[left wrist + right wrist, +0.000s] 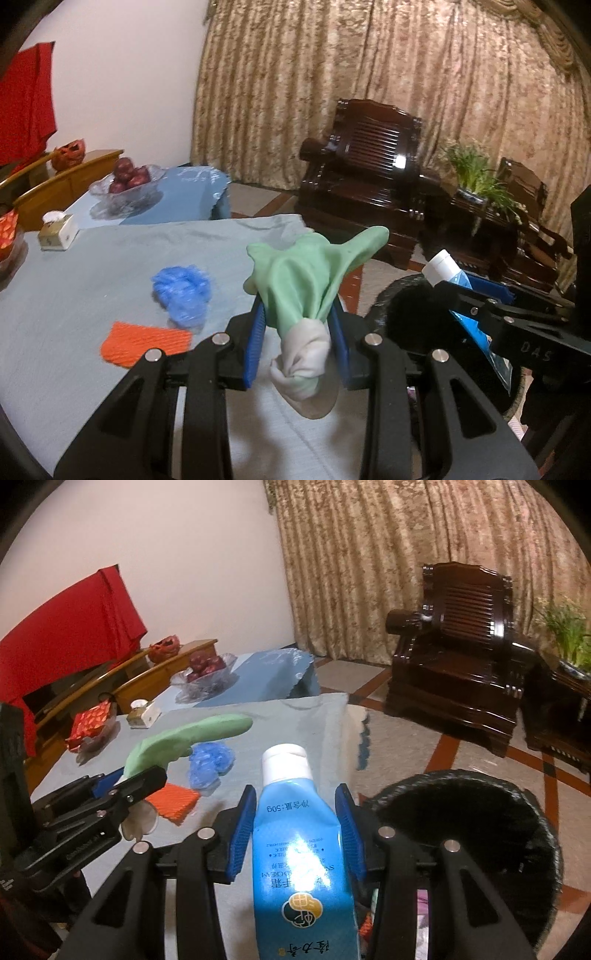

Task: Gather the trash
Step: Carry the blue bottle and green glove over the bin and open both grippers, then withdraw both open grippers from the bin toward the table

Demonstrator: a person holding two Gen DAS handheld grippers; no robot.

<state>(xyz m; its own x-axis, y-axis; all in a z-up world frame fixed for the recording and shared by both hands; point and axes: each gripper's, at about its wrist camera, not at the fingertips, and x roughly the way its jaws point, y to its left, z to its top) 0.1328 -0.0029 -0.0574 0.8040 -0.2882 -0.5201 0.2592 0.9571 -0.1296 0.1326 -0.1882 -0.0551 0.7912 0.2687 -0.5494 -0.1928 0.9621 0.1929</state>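
Observation:
My left gripper (pixel 297 325) is shut on a green rubber glove (pixel 306 273) with a whitish cuff, held above the table near its right edge; it also shows in the right wrist view (pixel 184 738). My right gripper (pixel 295 812) is shut on a blue hand-cream tube (pixel 299 834) with a white cap, held beside a black-lined trash bin (pixel 476 834). The tube (pixel 448 267) and bin (pixel 402 314) also show in the left wrist view. A crumpled blue plastic piece (pixel 183 291) and an orange mesh piece (pixel 146 343) lie on the blue tablecloth (pixel 74 295).
A small tissue box (pixel 57 230) and a red wrapped item (pixel 90 722) sit at the table's far left. A glass bowl of red fruit (pixel 127 181) stands on a second table behind. Dark wooden armchair (pixel 365 162) and a potted plant (pixel 476 173) stand at the right.

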